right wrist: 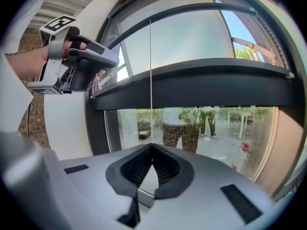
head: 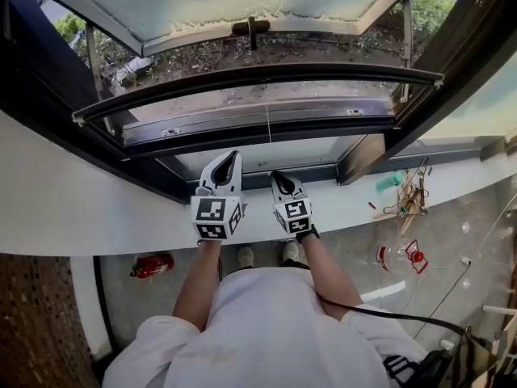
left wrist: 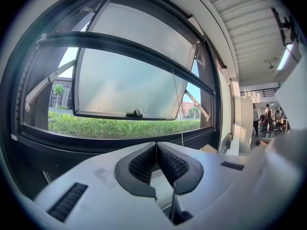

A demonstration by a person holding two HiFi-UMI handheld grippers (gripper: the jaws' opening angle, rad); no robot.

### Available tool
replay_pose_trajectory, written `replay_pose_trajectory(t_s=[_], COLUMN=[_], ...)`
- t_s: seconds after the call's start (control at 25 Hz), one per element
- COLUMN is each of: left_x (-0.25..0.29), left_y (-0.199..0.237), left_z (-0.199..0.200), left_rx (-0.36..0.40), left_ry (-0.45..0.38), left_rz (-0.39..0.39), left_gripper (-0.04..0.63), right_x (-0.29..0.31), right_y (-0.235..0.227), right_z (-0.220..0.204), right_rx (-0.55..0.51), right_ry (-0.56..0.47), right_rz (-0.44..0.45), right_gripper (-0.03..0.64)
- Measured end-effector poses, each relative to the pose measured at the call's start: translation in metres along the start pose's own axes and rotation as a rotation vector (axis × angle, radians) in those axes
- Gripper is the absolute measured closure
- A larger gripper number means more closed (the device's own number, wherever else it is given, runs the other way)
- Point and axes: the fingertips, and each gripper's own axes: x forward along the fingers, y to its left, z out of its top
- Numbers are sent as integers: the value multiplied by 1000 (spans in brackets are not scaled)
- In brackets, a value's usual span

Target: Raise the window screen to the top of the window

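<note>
Left gripper view: the window screen (left wrist: pixel 144 28) is hazy grey mesh above a dark bottom rail (left wrist: pixel 124 47), sitting partway up the window. Its thin cord (right wrist: pixel 150 80) runs into the right gripper's (right wrist: pixel 151 146) pinched jaws. The left gripper (left wrist: pixel 156 145) is closed and empty.

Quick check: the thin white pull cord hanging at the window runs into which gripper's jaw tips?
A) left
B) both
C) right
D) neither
C: the right gripper view shows the thin white pull cord dropping straight into the shut tips of the right gripper; in the left gripper view it hangs right of the left gripper.
</note>
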Motion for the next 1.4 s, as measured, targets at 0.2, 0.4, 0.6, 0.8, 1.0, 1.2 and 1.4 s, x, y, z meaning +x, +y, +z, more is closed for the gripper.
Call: replay_pose_trajectory(t_s=[0.2,0.4,0.6,0.8,1.0,1.2,1.4], left_x=[0,1,0,1,1,3,4], left_y=[-4,-6,-6,-8,-6,-5,-6], left_z=[-2,-4,-5,-6,-7,-7,-8], left_rx=[0,0,1,7,5,4,1], left_ry=[5,8,10,13,12,14,16], left_rz=[-10,-18,-20,-23,-24,-22,-22], left_gripper=[589,589,589,589,589,589,589], right_x=[-4,-6,-5,-1,1,-1,-3], right_y=[0,0,2,6,6,3,5], right_z=[2,2,4,11,19,32,57], right_rx=[2,0,11,21,15,12,-1], right_ry=[-9,-11,-15,-31,-46,-78,-129], right_rz=[-6,-10,-10,-2,-3,-8,-2], right_gripper=[614,614,614,614,614,614,614])
